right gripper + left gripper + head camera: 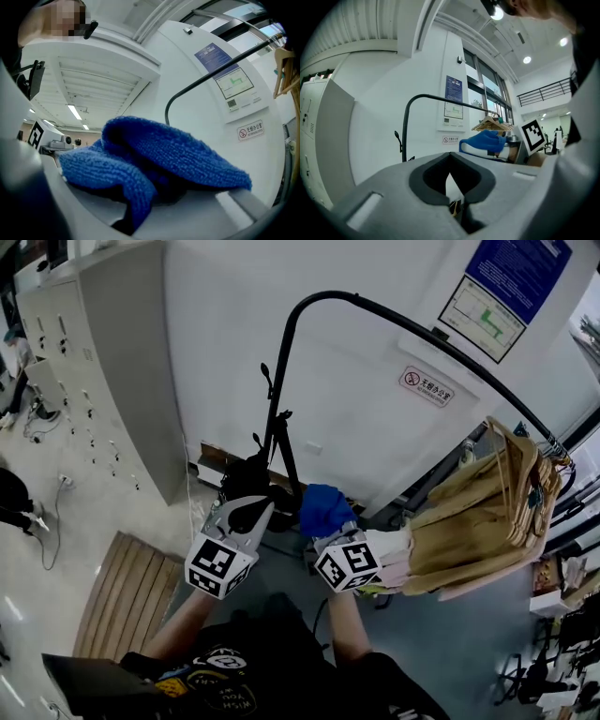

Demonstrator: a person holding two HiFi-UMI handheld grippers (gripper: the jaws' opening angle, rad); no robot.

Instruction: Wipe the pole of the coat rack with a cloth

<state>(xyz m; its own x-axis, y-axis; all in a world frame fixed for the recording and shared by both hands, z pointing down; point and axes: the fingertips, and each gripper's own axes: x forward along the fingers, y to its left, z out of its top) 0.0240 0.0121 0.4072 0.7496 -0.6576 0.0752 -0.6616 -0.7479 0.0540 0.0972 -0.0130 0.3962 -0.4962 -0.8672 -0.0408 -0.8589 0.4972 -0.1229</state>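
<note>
The person wears a black short-sleeved shirt [281, 648] with small coloured prints. The left hand-held gripper [247, 512] and right hand-held gripper [334, 529] are pale grey, each bearing a white cube with black square markers

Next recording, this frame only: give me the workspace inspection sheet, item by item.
Surface: pale floor, with a wooden slatted board lying on it.
Job's things: black pole of the coat rack, upright, then arching over to the right; blue cloth, not on the pole yet.
Clutter: a bunch of wooden hangers on the rail; dark items at the rack's foot, unclear what they are.
Grippers: left gripper jaws together, holding nothing; right gripper shut on the cloth.
Cables: a thin cable on the floor at the left.
Surroundings: grey lockers; white wall with signs.
</note>
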